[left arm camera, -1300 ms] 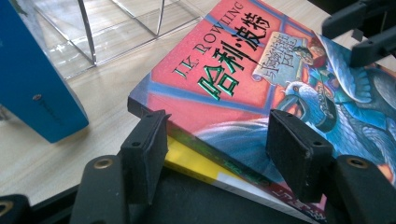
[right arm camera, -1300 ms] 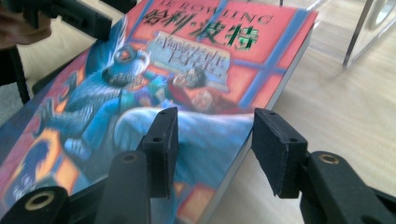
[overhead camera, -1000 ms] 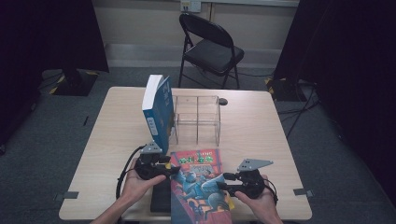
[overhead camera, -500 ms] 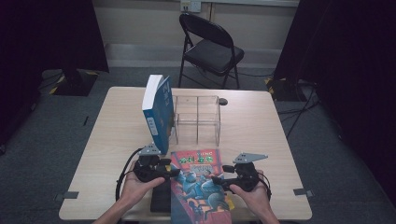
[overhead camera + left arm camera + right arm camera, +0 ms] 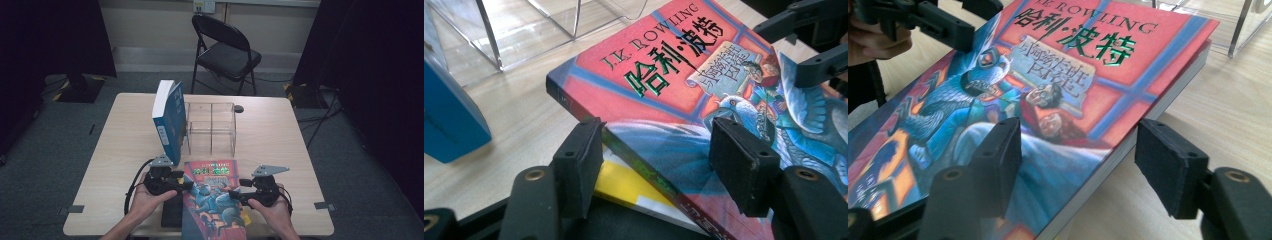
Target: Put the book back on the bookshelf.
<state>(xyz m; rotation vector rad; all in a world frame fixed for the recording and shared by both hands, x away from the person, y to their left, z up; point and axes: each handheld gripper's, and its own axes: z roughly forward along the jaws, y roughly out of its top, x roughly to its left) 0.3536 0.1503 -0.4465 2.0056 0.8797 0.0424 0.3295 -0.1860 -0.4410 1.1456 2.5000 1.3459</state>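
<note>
Red book (image 5: 212, 200), paperback with a picture cover and green foil Chinese title under the author's name, lying at the near edge of the desk (image 5: 115, 150) between the two hands, its far end raised slightly; in the left gripper view it rests on top of a yellow-and-white book (image 5: 624, 182) and a black item (image 5: 172, 215) under its near left corner. Left tongs (image 5: 187, 184), held in the person's left hand (image 5: 147, 200), come in at the book's left edge: jaws apart, one pad beside the spine and the other over the cover, neither seen to press on it. Right tongs (image 5: 235, 194), held in the right hand (image 5: 270, 212), come in at the book's right edge: jaws spread, one over the cover and one out past the page edge above bare desk, having just been opening then easing slightly inward, with the book's edge between them but not clamped. Each tool carries a grey three-cornered plate and trails a black cable. Just beyond the red book: blue book (image 5: 169, 120), thick, standing upright on its end, leaning against the left wall of a clear plastic rack (image 5: 212, 127) with open compartments, at mid-desk. Small dark round object (image 5: 239, 108) on the desk behind the rack. Past the far edge: black folding chair (image 5: 225, 52) on grey carpet.
</note>
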